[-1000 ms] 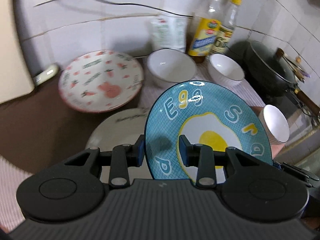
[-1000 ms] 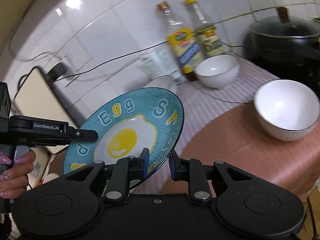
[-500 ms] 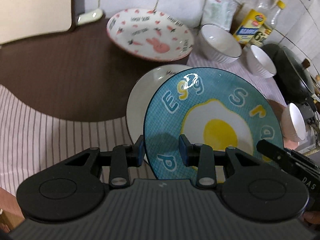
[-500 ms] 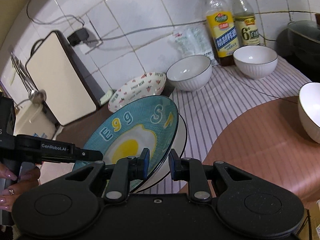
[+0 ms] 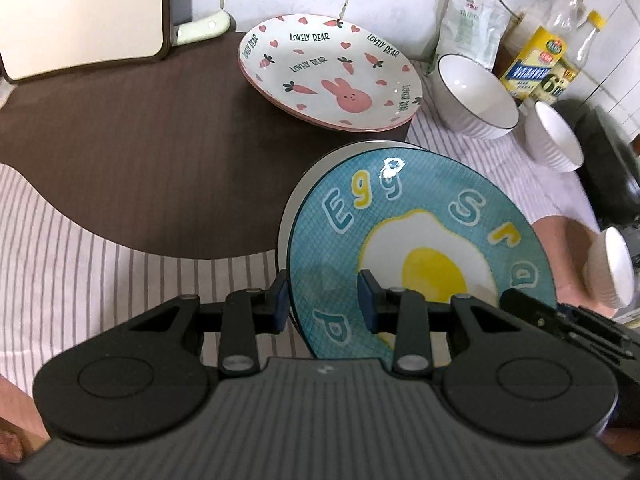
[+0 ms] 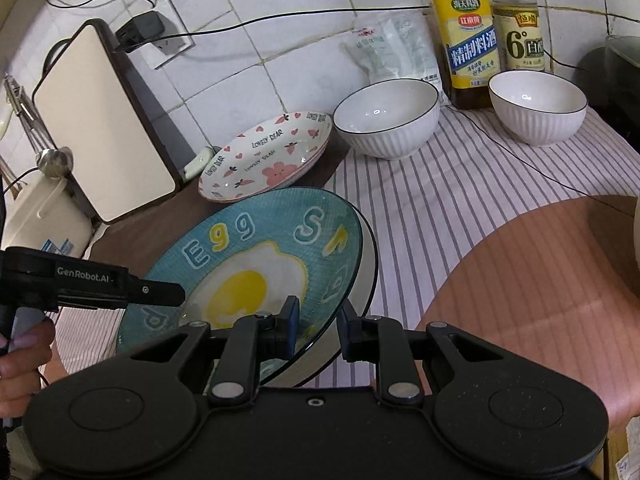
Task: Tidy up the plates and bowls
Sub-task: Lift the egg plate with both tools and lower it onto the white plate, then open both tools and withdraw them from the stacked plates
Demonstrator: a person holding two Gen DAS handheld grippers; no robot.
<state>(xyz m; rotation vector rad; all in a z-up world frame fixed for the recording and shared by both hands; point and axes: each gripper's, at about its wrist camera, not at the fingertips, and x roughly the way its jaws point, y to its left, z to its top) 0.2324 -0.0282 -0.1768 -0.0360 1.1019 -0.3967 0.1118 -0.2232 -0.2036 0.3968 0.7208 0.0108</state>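
The step in hand is stacking: the blue egg plate (image 5: 420, 248) is carried by both tools and sits low over the white plate (image 5: 304, 184) on the striped cloth of the desk (image 5: 80, 264), tilted, its far edge nearly down on the white rim. The left hand-held gripper (image 5: 322, 306) clamps the plate's near-left rim, one pad above and one below; the right hand-held gripper (image 6: 318, 326) pinches the opposite rim the same way — both are closed on it.

The next move, I judge, calls for levelling the plate, settling it centred inside the white one, then letting both grips go outward (together, so it does not tip).

Against a second ago, the plate has come down and across: then it hung upright in the air before the bowls and bottles, now it covers most of the white plate. The bunny plate (image 5: 332, 72) and the two ribbed bowls (image 6: 386, 118) have not shifted.
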